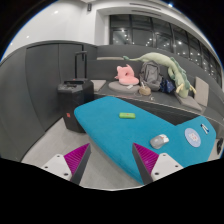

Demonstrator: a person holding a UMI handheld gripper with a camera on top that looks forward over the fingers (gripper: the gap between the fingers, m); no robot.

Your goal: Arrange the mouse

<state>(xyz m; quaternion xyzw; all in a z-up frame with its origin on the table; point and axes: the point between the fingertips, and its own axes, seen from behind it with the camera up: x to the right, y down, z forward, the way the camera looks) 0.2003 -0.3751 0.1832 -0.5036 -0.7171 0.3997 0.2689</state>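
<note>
A grey computer mouse (160, 141) lies on a teal table mat (120, 130), ahead of my right finger and a little to its right. My gripper (112, 160) is open and empty, with its magenta pads (74, 156) spread wide above the near corner of the mat. A blue mouse pad (197, 134) with a dark object on it lies to the right of the mouse. A small green block (126, 115) rests on the mat farther ahead.
A dark suitcase (72, 96) stands on the floor to the left beyond the table. A second desk (130, 92) behind holds a pink plush toy (126, 74), a backpack (152, 74) and clothes. Grey cabinets line the far wall.
</note>
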